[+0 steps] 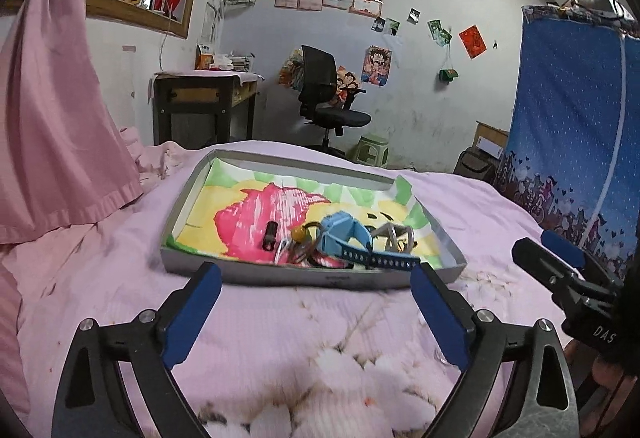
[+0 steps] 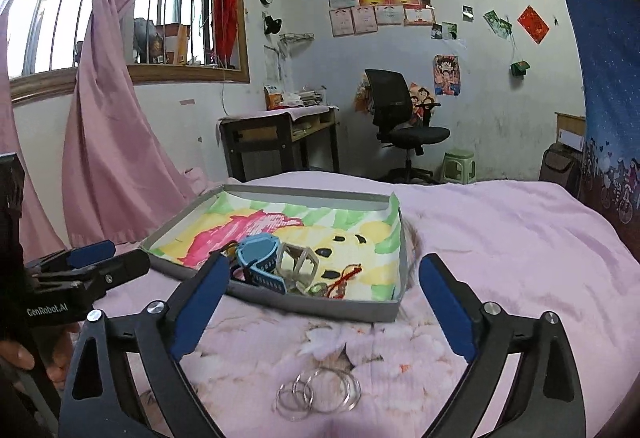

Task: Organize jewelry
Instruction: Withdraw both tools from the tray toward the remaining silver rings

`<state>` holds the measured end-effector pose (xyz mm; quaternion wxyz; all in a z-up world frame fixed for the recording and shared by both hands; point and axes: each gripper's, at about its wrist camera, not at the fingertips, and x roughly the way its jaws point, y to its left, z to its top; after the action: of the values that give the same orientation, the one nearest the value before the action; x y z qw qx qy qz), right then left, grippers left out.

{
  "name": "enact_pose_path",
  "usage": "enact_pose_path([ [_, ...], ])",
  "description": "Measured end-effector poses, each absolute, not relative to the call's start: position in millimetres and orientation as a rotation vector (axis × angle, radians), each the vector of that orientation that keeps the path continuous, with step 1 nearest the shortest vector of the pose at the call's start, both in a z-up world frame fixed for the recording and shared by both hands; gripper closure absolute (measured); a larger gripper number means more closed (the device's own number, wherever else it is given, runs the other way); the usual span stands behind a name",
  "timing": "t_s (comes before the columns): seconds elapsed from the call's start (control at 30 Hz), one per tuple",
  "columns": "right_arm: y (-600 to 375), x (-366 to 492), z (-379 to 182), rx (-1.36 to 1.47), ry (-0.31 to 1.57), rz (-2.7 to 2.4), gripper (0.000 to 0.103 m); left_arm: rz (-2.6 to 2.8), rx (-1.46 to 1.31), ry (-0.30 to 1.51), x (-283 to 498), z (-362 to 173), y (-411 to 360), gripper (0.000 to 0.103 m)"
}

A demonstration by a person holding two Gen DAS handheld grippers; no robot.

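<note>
Both claws spread, empty: left gripper (image 1: pixel 316 312), right gripper (image 2: pixel 324 308). Tray (image 2: pixel 280 300) with watch (image 2: pixel 256 258) just ahead. Silver rings (image 2: pixel 318 392) lie on bed below right claw. Between picks; next, drop onto rings and pinch.

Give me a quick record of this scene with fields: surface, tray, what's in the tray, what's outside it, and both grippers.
surface: bed with pink quilt
tray: shallow grey box on the quilt, lined with a coloured drawing
in tray: blue watch, silver bangles, red cord, small black item
outside tray: rings loose on the quilt, nearer the camera
left gripper: open, empty
right gripper: open, empty
</note>
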<state>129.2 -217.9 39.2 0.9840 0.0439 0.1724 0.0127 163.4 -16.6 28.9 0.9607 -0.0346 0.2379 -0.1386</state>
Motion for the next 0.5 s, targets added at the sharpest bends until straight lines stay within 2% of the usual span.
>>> enact_pose_path([
  [0.5,-223,94,29,0.048,0.408,-0.020,0.008,-0.299,-0.016,0.508,126,18,-26,0.007],
])
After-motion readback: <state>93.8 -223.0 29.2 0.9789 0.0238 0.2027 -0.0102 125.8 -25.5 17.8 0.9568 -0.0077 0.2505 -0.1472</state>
